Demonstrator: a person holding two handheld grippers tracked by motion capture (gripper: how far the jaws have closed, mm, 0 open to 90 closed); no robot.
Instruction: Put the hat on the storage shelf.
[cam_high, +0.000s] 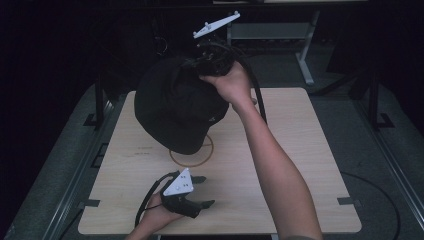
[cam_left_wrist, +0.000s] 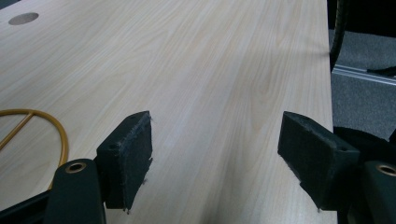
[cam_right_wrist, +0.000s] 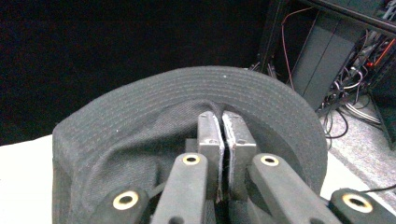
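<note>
A black bucket hat (cam_high: 175, 107) hangs in the air over the middle of the wooden table (cam_high: 300, 165), above a yellow circle mark (cam_high: 200, 159). My right gripper (cam_high: 212, 57) holds it from the top right, raised well off the table. In the right gripper view its jaws are pressed together on the hat's fabric (cam_right_wrist: 140, 140), with the stitched brim (cam_right_wrist: 243, 86) curving beyond the right gripper (cam_right_wrist: 222, 122). My left gripper (cam_high: 206, 191) rests low at the table's front edge, pointing right. The left gripper (cam_left_wrist: 215, 140) stands open with bare wood between its pads (cam_left_wrist: 133, 154).
The yellow circle mark (cam_left_wrist: 51, 128) lies at the left in the left gripper view, and a round hole (cam_left_wrist: 23, 18) sits farther off. The table's right edge drops to grey floor (cam_left_wrist: 359, 93). A desk frame (cam_high: 305, 45) and cables stand in the dark behind the table.
</note>
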